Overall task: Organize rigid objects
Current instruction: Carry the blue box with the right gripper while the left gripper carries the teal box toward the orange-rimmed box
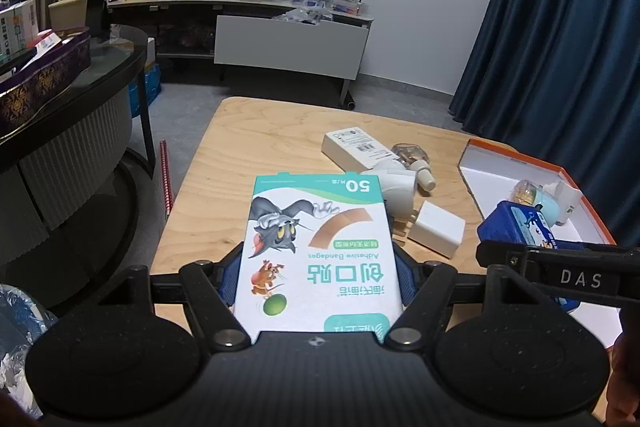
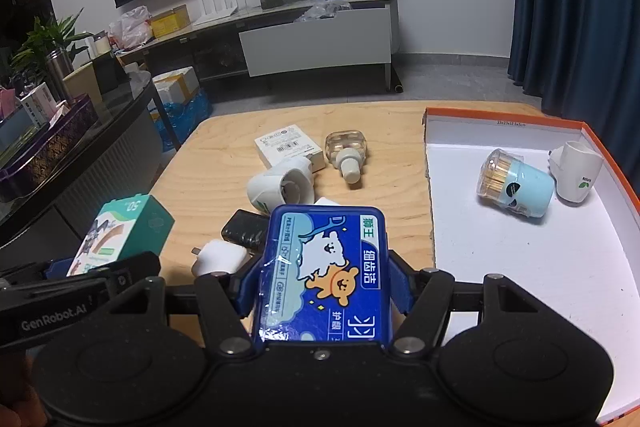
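Both grippers were pinching: my left gripper (image 1: 318,279) held the bandage box (image 1: 318,251), my right gripper (image 2: 322,287) the blue case (image 2: 322,275), near the tray (image 2: 520,259). Loose squeezes might drop them.

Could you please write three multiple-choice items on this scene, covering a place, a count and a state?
1. Where does the toothpick jar lie?
A. in the orange-rimmed box
B. on the bare wooden table
C. on the floor

2. How many things lie in that box?
A. one
B. two
C. four

3. What do the left tongs hold?
A. nothing
B. the blue tin
C. the bandage box

Key: 1 A, it rests on the box's white floor; 2 B, the jar and a white plug-in device; 3 C, shut on it, while the right tongs grip the tin.
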Tool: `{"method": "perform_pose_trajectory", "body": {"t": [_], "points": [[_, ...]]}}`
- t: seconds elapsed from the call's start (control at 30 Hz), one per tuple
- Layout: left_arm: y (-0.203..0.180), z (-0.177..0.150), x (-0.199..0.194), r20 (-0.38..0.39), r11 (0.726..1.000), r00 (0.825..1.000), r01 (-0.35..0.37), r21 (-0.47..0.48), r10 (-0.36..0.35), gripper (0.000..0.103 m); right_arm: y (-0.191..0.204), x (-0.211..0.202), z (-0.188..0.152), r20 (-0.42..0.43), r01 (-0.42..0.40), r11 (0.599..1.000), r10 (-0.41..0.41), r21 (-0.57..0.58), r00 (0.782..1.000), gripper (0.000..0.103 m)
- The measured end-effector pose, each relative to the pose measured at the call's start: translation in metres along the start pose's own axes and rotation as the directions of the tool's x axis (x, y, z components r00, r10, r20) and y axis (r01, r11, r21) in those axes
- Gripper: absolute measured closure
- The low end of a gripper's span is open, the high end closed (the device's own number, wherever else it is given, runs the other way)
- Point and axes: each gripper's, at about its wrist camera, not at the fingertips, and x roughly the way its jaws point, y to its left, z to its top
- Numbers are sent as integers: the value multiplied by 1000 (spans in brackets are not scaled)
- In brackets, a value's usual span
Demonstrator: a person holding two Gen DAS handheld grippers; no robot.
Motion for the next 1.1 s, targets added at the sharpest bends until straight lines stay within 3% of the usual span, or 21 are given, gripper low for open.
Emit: {"method": "perform_pose_trajectory", "body": {"t": [0.43, 1.1], "points": [[-24, 7, -12, 26, 999, 999, 25, 24, -26, 31, -15, -31, 1, 51, -20, 999, 23, -49, 998, 27], [-76, 13, -13, 30, 994, 997, 62, 93, -65, 31, -65, -69, 3, 97, 13, 998, -8, -55, 995, 27]]}}
